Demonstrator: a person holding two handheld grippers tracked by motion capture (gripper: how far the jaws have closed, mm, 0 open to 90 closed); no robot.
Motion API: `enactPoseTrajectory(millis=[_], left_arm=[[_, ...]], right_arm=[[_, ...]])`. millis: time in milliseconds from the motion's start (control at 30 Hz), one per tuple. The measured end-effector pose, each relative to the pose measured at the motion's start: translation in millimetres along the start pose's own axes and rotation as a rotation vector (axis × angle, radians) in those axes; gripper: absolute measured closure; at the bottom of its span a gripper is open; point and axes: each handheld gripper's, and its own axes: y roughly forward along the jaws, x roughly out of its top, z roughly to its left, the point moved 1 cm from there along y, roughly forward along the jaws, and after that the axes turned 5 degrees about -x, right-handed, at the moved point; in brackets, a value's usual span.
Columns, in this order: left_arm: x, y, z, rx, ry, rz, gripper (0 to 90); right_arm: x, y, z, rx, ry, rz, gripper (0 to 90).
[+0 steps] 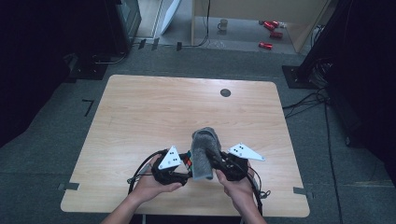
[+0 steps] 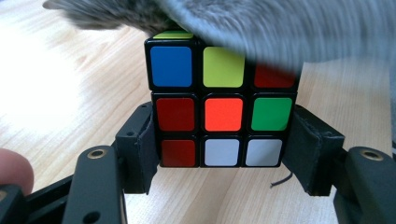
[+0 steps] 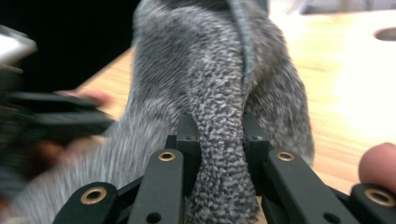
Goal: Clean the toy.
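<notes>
Wiping of a colour-tiled plastic puzzle cube (image 2: pixel 223 114) with a grey, nubbly microfibre cloth (image 3: pixel 219 116), by the look of it, and judged well underway rather than finished. Clamped by its two sides between the black pads of the left hand-held gripper (image 2: pixel 223 161), cube raised just above the pale wooden counter (image 1: pixel 154 107) near the front edge. Pinched tight in the right hand-held gripper (image 3: pixel 219 154), a bunched fold of the cloth, jaws nearly closed on it. Draped over the cube's top, the cloth's free part, blurred in the left gripper view, covering the top face and the upper right corner. Exposed and uncovered, the facing side: blue, yellow-green, red, orange, green and white tiles. Probably left to do: the facing side and the faces hidden by the pads, which would call for a regrip. No containers on the counter; nothing held inside anything. Beyond the far edge, on the floor, a mug and some red cans, too small to say more.
</notes>
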Motion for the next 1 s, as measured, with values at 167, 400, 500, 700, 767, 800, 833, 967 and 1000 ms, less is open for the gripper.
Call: enactPoseTrajectory(millis=[167, 400, 500, 700, 767, 800, 833, 967, 1000], left_arm=[[0.8, -0.9, -1.2, 0.006, 0.009, 0.005, 35.9], [1.8, -0.8, -0.5, 0.007, 0.007, -0.001, 35.9], [1.8, 2.4, -3.7, 0.009, 0.013, 0.008, 35.8], [2.9, -5.7, 0.7, 0.000, -0.007, -0.023, 35.9], [2.7, -5.8, 1.7, -0.004, -0.010, -0.025, 35.9], [2.3, -4.2, 1.5, -0.005, -0.010, -0.022, 35.8], [2.0, -2.8, 1.0, -0.005, -0.009, -0.019, 35.9], [1.6, -0.6, -1.4, -0.004, 0.002, -0.009, 35.8], [1.7, -2.2, -0.7, -0.007, -0.001, -0.010, 35.9]], right_arm=[[-1.4, -0.1, 13.5, -0.006, -0.073, -0.010, 75.5], [-2.5, 1.5, -2.9, -0.017, -0.006, 0.000, 75.5], [-1.4, -0.2, 11.8, 0.010, -0.046, -0.006, 75.4], [0.1, 0.4, -0.7, -0.022, -0.028, -0.008, 75.3], [-1.3, 1.2, -8.0, -0.027, 0.011, 0.006, 75.4], [-1.6, 1.1, -8.0, -0.023, 0.016, 0.006, 75.4], [-1.3, 0.6, -4.7, -0.022, 0.004, 0.003, 75.4], [0.2, -1.1, 13.2, 0.011, -0.050, -0.002, 75.0], [0.1, -1.2, 15.1, 0.004, -0.066, -0.007, 75.0]])
